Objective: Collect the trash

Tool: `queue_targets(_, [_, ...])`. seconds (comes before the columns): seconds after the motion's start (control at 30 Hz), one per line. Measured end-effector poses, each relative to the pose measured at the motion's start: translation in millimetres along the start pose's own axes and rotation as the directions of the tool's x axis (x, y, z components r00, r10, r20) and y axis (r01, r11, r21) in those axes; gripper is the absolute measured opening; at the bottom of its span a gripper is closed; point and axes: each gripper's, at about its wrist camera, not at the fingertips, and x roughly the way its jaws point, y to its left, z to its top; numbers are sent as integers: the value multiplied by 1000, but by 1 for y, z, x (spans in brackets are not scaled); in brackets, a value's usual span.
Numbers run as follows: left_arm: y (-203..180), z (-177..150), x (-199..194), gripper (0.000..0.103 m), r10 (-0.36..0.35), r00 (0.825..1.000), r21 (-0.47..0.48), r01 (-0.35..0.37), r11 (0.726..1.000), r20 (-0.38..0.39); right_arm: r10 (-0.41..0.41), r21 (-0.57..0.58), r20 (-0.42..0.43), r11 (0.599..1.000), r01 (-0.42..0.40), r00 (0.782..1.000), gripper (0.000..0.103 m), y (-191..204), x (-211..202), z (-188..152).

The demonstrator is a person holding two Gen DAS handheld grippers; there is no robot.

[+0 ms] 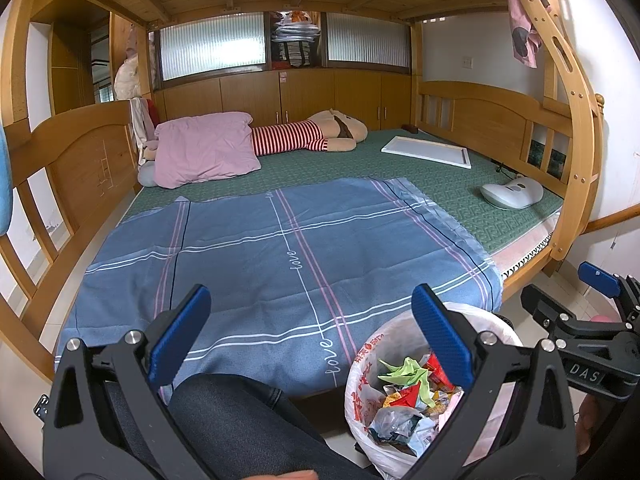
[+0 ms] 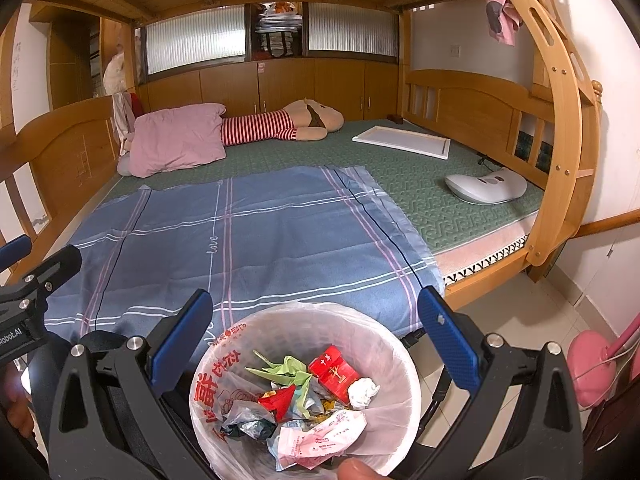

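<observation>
A bin lined with a white plastic bag (image 2: 384,344) stands at the foot of the bed, directly below my right gripper (image 2: 316,336), which is open and holds nothing. Inside lie a red carton (image 2: 334,370), a white paper ball (image 2: 362,392), a green crumpled paper (image 2: 286,372), a pink wrapper (image 2: 320,438) and other scraps. My left gripper (image 1: 312,336) is open and holds nothing, above the blue checked sheet (image 1: 280,248) and a dark-trousered knee (image 1: 232,408). The bin (image 1: 360,384) shows at its lower right. No loose trash is visible on the sheet.
Further up the bed lie a pink pillow (image 1: 204,148), a striped plush toy (image 1: 316,132), a white board (image 1: 428,151) and a white-grey massager (image 1: 512,194). Wooden bunk rails and a ladder (image 1: 576,120) border the bed. A pink object (image 2: 592,364) sits on the tiled floor.
</observation>
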Motion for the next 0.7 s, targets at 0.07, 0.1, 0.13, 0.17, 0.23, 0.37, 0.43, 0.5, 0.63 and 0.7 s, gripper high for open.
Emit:
queue_targets(0.07, [0,0,0,100,-1,1000,1,1,1000,0,-1,1,0,1000,1,1000,100,1,0,0])
queue_targets(0.1, [0,0,0,100,-1,1000,1,1,1000,0,-1,0,0,1000,1,1000,100,1,0,0])
queue_targets(0.13, [0,0,0,100,-1,1000,2,1,1000,0,-1,0,-1,1000,1,1000,100,1,0,0])
queue_targets(0.17, [0,0,0,100,-1,1000,1,1,1000,0,-2,1,-1,1000,2,1000,100,1,0,0])
queue_targets(0.23, [0,0,0,100,-1,1000,0,1,1000,-1,-1,2,-3,1000,1,1000,100,2,0,0])
queue_targets(0.37, [1,0,0,100,-1,1000,1,1,1000,0,-3,2,-5,1000,3,1000,100,3,1,0])
queue_targets(0.43, [1,0,-1,100,-2,1000,0,2,1000,2,-4,4,-6,1000,4,1000,100,4,1,-1])
queue_targets(0.5, [1,0,0,100,1,1000,2,-1,1000,2,-3,3,-7,1000,3,1000,100,3,2,0])
queue_targets(0.63, [-1,-1,0,100,1,1000,1,-1,1000,0,-2,6,-12,1000,2,1000,100,3,4,-1])
queue_targets(0.7, [-1,-1,0,100,1,1000,0,-1,1000,-1,-3,5,-13,1000,3,1000,100,4,4,-2])
